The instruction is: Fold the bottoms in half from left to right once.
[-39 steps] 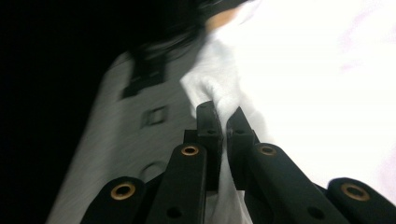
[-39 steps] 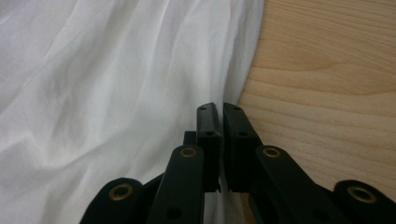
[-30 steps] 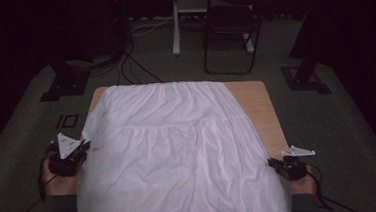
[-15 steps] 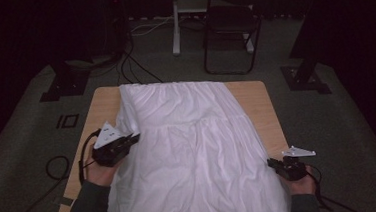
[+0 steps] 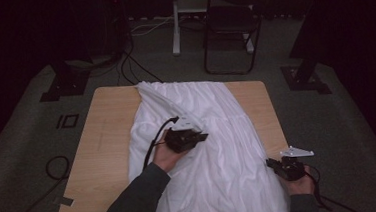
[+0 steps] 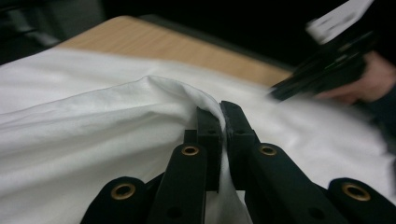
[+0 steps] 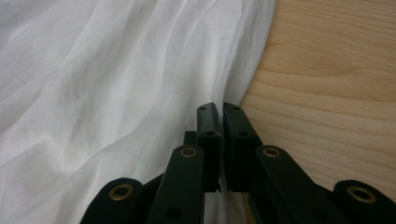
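Item one, a single white cloth: I count one, spread over the middle and 3 o'clock half of the tabletop, its 9 o'clock edge lifted and folded over toward the centre, leaving bare wood at 9 o'clock.

Item two, grippers: I count two. My left gripper sits over the middle of the cloth, jaws pointing toward 3 o'clock; in the left gripper view its jaws are clamped on a raised ridge of the white fabric, which passes between the pads. My right gripper rests at the 4 o'clock corner of the cloth; in the right gripper view its jaws are pressed together on the cloth's edge, right where fabric meets wood.

Item three, hands: two, one on each gripper, with a dark sleeve running in from 6 o'clock on the left.

Item four, surface: one light wooden table, rounded corners, grain visible beside the cloth's edge.

Item five, room: grey carpeted floor, dim surroundings. I count one dark folding chair at 12 o'clock beyond the table, one pale upright post beside it, black cables trailing across the floor at 11 o'clock, and two dark stand bases, one at 10 o'clock and one at 2 o'clock.
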Tool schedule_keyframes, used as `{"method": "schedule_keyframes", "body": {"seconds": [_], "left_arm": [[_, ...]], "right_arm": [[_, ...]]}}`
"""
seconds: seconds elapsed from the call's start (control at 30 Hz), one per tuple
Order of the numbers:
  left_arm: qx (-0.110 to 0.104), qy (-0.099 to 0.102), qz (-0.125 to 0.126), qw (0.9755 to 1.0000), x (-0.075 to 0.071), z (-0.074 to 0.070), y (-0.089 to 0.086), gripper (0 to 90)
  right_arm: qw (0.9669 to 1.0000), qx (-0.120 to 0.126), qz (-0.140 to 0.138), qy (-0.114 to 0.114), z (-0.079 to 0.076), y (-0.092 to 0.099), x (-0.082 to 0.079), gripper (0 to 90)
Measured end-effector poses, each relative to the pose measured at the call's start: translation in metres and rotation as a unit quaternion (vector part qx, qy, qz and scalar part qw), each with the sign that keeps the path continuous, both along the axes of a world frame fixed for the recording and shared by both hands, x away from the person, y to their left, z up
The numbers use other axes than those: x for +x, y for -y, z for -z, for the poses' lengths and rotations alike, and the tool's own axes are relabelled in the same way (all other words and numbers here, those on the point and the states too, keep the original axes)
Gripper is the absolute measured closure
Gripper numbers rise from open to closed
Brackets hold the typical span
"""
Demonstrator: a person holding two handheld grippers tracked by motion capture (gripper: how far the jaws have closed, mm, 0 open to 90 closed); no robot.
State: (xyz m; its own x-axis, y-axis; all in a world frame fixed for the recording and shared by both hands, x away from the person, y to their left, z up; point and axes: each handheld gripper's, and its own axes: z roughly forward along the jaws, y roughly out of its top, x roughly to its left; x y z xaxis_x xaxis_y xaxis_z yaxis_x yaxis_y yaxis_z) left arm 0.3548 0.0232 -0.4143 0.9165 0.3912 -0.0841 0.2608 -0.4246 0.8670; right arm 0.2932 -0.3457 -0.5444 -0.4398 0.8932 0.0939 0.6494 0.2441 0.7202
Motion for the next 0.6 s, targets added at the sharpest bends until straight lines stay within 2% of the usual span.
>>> {"method": "schedule_keyframes", "body": {"seconds": [0.07, 0.13, 0.17, 0.23, 0.27, 0.3, 0.33, 0.4, 0.43, 0.47, 0.53, 0.6], "left_arm": [[-0.016, 0.000, 0.030, 0.9994, -0.006, -0.005, 0.019, 87.9], [-0.029, -0.013, 0.056, 0.9979, -0.011, -0.004, 0.037, 87.9], [-0.028, -0.022, 0.065, 0.9972, -0.013, 0.000, 0.045, 87.8], [-0.010, -0.039, 0.075, 0.9964, -0.013, 0.015, 0.058, 87.2], [-0.005, -0.054, 0.075, 0.9957, -0.011, 0.024, 0.063, 84.8], [-0.002, -0.069, 0.075, 0.9947, -0.009, 0.034, 0.065, 76.8], [0.005, -0.081, 0.073, 0.9940, -0.007, 0.040, 0.065, 66.6], [0.015, -0.084, 0.049, 0.9951, -0.004, 0.050, 0.056, 56.5], [0.007, -0.088, 0.039, 0.9954, -0.003, 0.050, 0.048, 53.6], [0.000, -0.088, 0.030, 0.9957, -0.002, 0.049, 0.041, 51.7], [-0.005, -0.074, 0.006, 0.9973, -0.001, 0.044, 0.019, 49.6], [0.001, -0.053, -0.030, 0.9982, -0.002, 0.038, -0.008, 48.3]], "right_arm": [[1.0000, 0.002, 0.000, -0.001, 0.000, 0.000, 0.000, 86.2], [1.0000, 0.002, 0.002, -0.001, 0.000, 0.000, 0.001, 86.3], [1.0000, 0.001, 0.003, -0.001, 0.000, 0.000, 0.001, 86.3], [1.0000, -0.005, 0.005, -0.001, -0.001, -0.002, 0.001, 86.3], [0.9999, -0.009, 0.008, -0.003, -0.001, -0.003, 0.001, 86.2], [0.9998, -0.013, 0.011, -0.007, -0.002, -0.005, 0.001, 85.3], [0.9997, -0.019, 0.012, -0.009, -0.003, -0.006, 0.001, 80.5], [0.9989, -0.037, 0.027, -0.012, -0.006, -0.011, 0.002, 63.4], [0.9984, -0.046, 0.034, -0.004, -0.009, -0.015, 0.002, 58.3], [0.9983, -0.043, 0.040, 0.004, -0.013, -0.018, 0.002, 55.2], [0.9980, -0.039, 0.044, 0.024, -0.024, -0.025, 0.001, 48.7], [0.9975, -0.033, 0.041, 0.046, -0.038, -0.036, -0.001, 47.4]]}}
